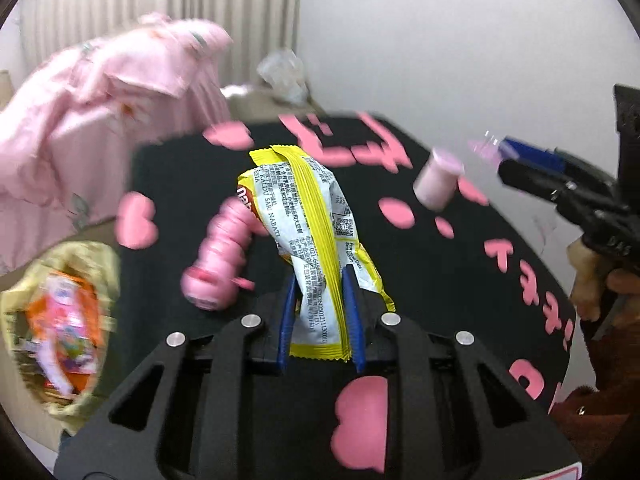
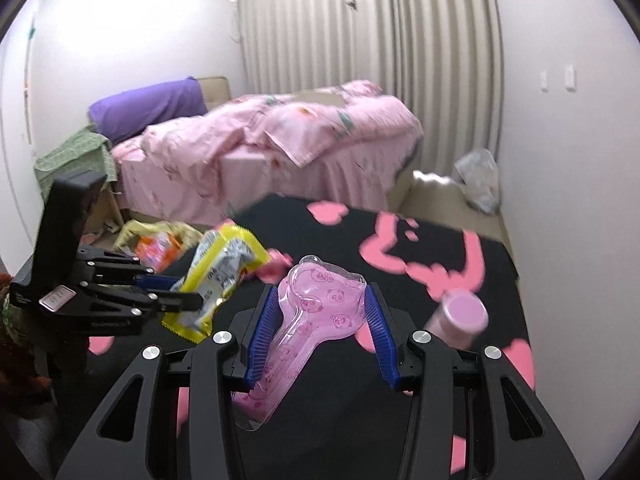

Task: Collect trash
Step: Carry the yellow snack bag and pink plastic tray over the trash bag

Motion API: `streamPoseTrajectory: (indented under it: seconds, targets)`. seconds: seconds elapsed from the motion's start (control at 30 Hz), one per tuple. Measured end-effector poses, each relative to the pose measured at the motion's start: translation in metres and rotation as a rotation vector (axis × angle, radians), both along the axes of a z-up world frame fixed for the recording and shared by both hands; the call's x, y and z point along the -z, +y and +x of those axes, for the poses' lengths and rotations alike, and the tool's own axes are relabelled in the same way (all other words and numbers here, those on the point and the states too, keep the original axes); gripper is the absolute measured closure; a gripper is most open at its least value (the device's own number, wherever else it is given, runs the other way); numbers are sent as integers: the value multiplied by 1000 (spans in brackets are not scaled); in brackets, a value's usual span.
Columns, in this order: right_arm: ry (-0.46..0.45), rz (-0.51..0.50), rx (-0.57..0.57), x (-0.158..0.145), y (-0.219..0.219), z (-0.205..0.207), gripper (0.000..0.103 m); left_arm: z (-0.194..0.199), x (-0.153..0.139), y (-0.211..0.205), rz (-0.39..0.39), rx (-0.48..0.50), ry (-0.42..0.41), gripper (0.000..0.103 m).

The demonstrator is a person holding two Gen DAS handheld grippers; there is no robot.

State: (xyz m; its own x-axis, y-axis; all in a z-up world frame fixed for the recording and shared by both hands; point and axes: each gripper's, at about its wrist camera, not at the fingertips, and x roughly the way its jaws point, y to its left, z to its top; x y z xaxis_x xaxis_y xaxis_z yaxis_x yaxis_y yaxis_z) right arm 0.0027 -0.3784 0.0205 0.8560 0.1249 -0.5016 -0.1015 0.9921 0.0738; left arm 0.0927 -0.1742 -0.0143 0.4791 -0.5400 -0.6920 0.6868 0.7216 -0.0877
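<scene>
Gripping a yellow snack wrapper (image 1: 316,240) in the left gripper (image 1: 320,312), jaws clamped, above the black-and-pink rug (image 1: 420,280) | right gripper (image 2: 320,332) jaws clamped on a clear pink plastic tray (image 2: 316,304) | trash bag (image 1: 60,320) lies left of the rug

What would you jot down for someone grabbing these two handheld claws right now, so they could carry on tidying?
Left gripper: fingers shut on the yellow snack wrapper, lifted off the black rug.
Right gripper: fingers shut on the clear pink plastic tray.
Trash bag: on the floor to the left, already holding wrappers.
Left to do: drop both pieces in the bag, then collect the pink bottle pack and the small pink cup on the rug.
</scene>
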Motion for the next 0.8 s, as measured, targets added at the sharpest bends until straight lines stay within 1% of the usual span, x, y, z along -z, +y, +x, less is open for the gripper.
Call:
streamPoseTrajectory:
  seconds: [0.03, 0.1, 0.2, 0.27, 0.37, 0.5, 0.6, 0.73, 0.8]
  targets:
    - [-19, 2, -27, -10, 8, 6, 60, 0, -7, 8, -15, -17, -11, 81]
    - [-38, 0, -52, -20, 18, 12, 60, 3, -20, 31, -58, -70, -22, 80]
    - [-65, -6, -108, -38, 40, 28, 60, 14, -35, 76, -107, -179, -41, 79]
    - [-77, -14, -149, -47, 57, 44, 60, 17, -38, 104, -122, -238, -53, 79]
    - [-73, -21, -205, -54, 82, 69, 60, 26, -38, 149, -143, -331, -45, 79]
    - [-49, -4, -279, -55, 115, 100, 60, 43, -25, 203, -155, -451, -11, 79]
    - [-17, -9, -334, -49, 144, 124, 60, 56, -10, 232, -153, -513, 17, 79]
    - [41, -39, -417, -31, 190, 161, 60, 69, 17, 257, -143, -563, 68, 79]
    - [67, -41, -444, -23, 206, 173, 60, 77, 32, 261, -130, -571, 102, 79]
